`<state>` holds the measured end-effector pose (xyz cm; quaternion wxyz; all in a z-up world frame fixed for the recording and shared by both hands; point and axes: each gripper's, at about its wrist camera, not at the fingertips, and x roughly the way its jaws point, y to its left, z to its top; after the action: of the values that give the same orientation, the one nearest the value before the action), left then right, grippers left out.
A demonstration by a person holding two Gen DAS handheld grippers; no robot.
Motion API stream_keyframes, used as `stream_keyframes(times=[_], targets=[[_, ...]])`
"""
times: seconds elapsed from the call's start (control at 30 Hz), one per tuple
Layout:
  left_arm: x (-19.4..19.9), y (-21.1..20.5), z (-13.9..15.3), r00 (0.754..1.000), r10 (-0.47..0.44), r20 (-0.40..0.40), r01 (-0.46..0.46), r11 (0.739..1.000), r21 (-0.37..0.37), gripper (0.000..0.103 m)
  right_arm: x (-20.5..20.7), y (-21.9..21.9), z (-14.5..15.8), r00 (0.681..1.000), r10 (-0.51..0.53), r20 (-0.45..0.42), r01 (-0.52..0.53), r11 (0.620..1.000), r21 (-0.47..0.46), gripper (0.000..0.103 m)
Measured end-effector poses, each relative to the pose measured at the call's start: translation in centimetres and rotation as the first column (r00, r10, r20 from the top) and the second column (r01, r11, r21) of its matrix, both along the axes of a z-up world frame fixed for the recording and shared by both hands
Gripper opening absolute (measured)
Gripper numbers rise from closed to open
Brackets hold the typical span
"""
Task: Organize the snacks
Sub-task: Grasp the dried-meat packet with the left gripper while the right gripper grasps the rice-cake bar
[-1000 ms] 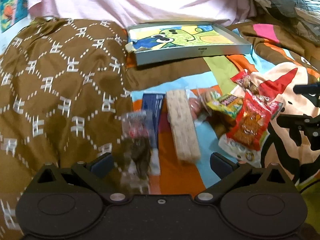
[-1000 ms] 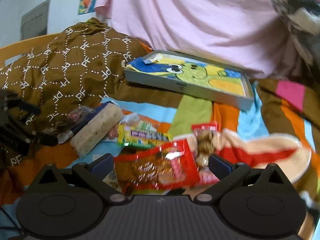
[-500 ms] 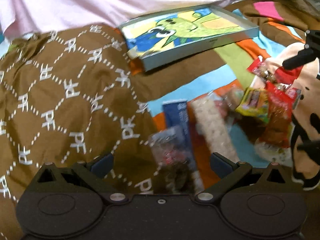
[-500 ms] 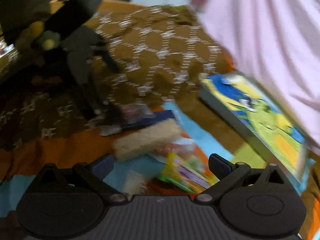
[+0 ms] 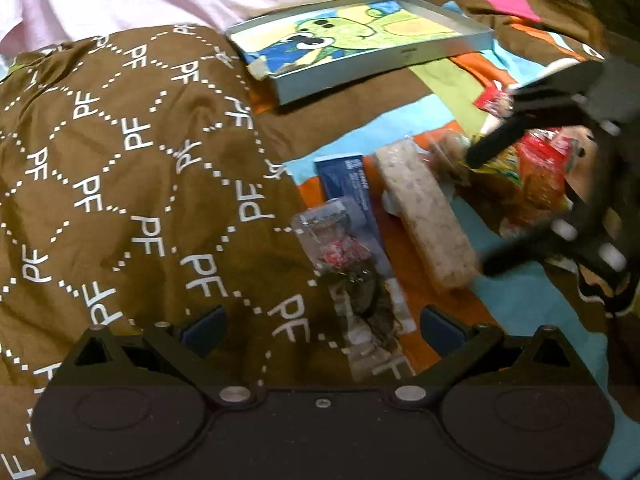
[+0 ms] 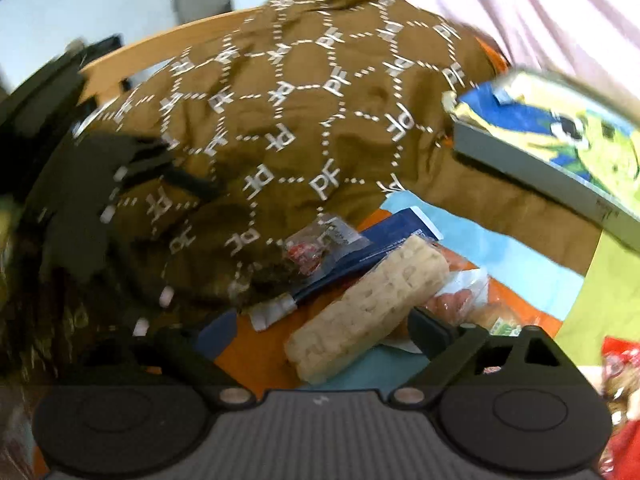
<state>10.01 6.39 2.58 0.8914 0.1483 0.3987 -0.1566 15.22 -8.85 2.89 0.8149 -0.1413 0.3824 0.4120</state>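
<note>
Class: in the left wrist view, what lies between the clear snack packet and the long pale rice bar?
A dark blue flat packet lies between the clear snack packet and the pale rice bar; the left wrist view shows it best.

Glossy plastic snack wrappers (image 5: 352,264) (crinkled), matt cloth blanket (image 5: 132,168)

Colourful bedspread (image 5: 520,300), brown patterned quilt (image 5: 140,180), lidless box (image 5: 360,36), snack packets (image 5: 424,216)

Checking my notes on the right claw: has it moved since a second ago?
Yes. The right claw swung left off the red packet, toward the rice bar; the tray slid right.
</note>
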Motion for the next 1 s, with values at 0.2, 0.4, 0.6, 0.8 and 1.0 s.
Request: stream_keyframes(times=[0.2, 0.4, 0.6, 0.8, 1.0], targets=[[-0.5, -1.2, -0.6, 0.998, -0.045, 0.048, 0.044, 0.999, 0.026, 0.102, 2.6, 0.9, -1.1, 0.979, -0.134, -0.151, 0.136, 0.991, 0.004, 0.088], [0.1, -2.6, -1.6, 0.997, -0.077, 0.027, 0.077, 0.997, 0.014, 0.092, 4.9, 0.5, -2.5, 0.928, -0.268, -0.259, 0.279, 0.960, 0.006, 0.077], [1.7, -2.7, -2.4, 0.999, -0.016, -0.038, 0.015, 1.000, -0.027, 0.080, 6.8, -0.5, -4.1, 0.859, -0.376, -0.348, 0.391, 0.920, -0.027, 0.065], [2.8, -2.7, -2.4, 0.995, 0.039, -0.089, -0.046, 0.996, -0.081, 0.066, 6.3, -1.8, -4.0, 0.870, -0.338, -0.358, 0.362, 0.932, 0.001, 0.050], [4.0, -2.2, -2.5, 0.981, 0.125, -0.147, -0.143, 0.983, -0.118, 0.051, 5.4, -2.6, -3.6, 0.875, -0.319, -0.364, 0.338, 0.941, -0.011, 0.047]])
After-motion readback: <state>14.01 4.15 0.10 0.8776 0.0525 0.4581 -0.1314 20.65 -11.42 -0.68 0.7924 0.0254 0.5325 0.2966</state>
